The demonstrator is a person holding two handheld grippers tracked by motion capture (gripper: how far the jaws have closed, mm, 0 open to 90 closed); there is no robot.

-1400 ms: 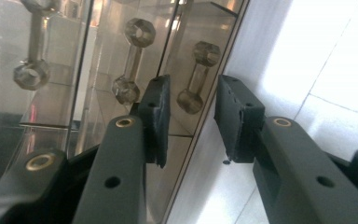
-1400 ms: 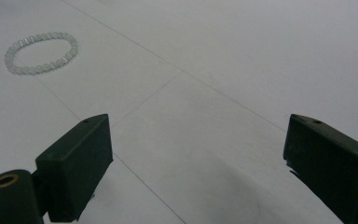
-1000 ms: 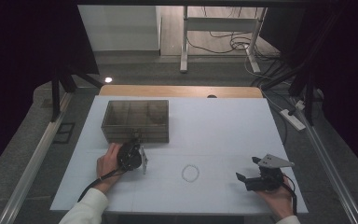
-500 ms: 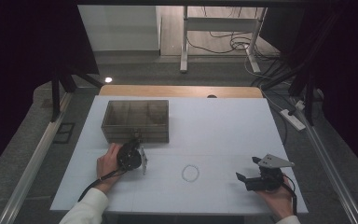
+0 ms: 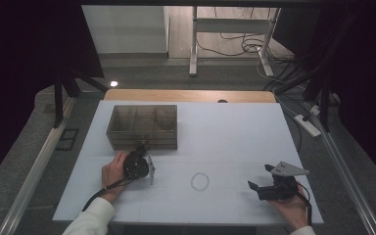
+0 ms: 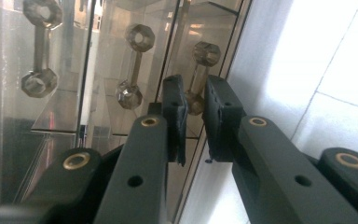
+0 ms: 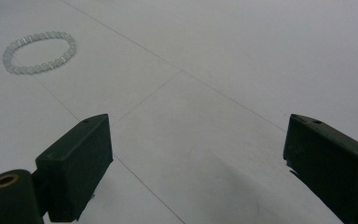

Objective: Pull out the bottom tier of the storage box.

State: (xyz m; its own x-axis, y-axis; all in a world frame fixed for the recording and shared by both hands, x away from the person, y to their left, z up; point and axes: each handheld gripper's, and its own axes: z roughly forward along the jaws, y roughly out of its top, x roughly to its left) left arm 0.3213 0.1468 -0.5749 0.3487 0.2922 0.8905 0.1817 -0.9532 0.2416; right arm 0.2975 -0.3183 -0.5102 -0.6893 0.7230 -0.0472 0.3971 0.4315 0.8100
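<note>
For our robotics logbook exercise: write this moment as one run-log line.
left gripper: jaws just closing around brass handle of clear box, contact unclear | right gripper: open, over table near bead bracelet

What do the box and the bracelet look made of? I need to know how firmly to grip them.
Box: probably clear smoky acrylic, glossy; you see through its walls, which reflect the brass-coloured handle. Bracelet: pale translucent beads, glass or plastic, unclear.
</note>
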